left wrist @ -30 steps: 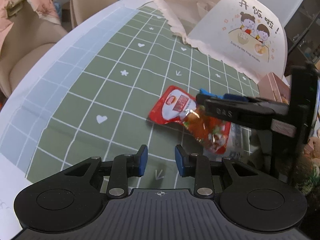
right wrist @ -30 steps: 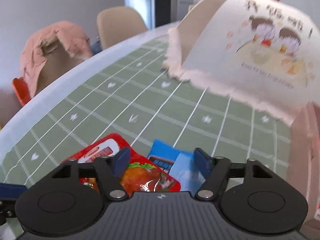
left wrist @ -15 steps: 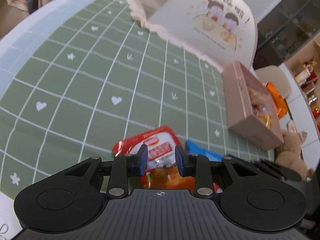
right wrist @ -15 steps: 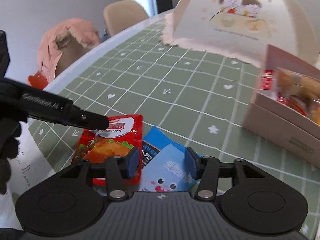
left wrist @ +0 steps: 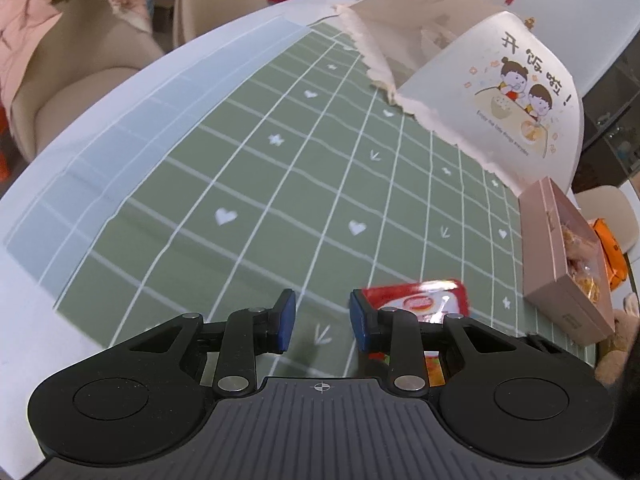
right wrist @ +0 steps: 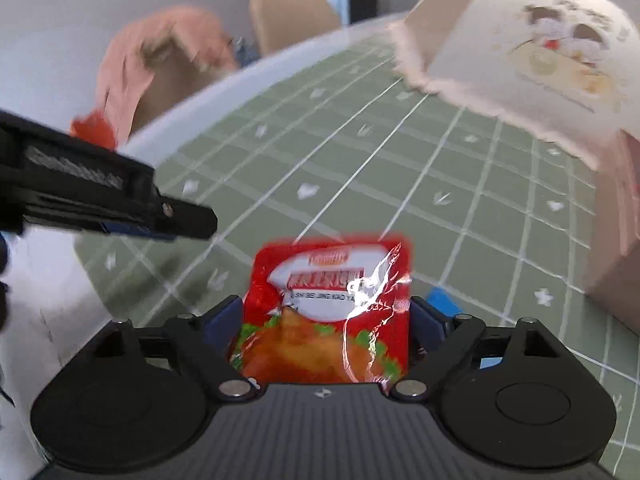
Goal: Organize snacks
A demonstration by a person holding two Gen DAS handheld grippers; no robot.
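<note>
**Red snack packet between my right fingers, pink box off to the side**

Red foil filled the gap of my right gripper (right wrist: 326, 312): the red snack packet (right wrist: 332, 304) sat between both blue pads, its sides touching them, its top edge standing clear above the green checked tablecloth (left wrist: 280, 184). I recorded that tool as pinching the packet. My left gripper (left wrist: 322, 322) stood spread, nothing between its pads, over bare cloth just left of the packet. In the right wrist view it reached in from the left, near the packet but apart from it. A blue packet (right wrist: 440, 300) showed just right of the red one, mostly hidden. The pink box (left wrist: 560, 264), with wrapped snacks inside, lay well to the packet's right. Beyond the packet stood the white food cover (left wrist: 500, 92).
</note>
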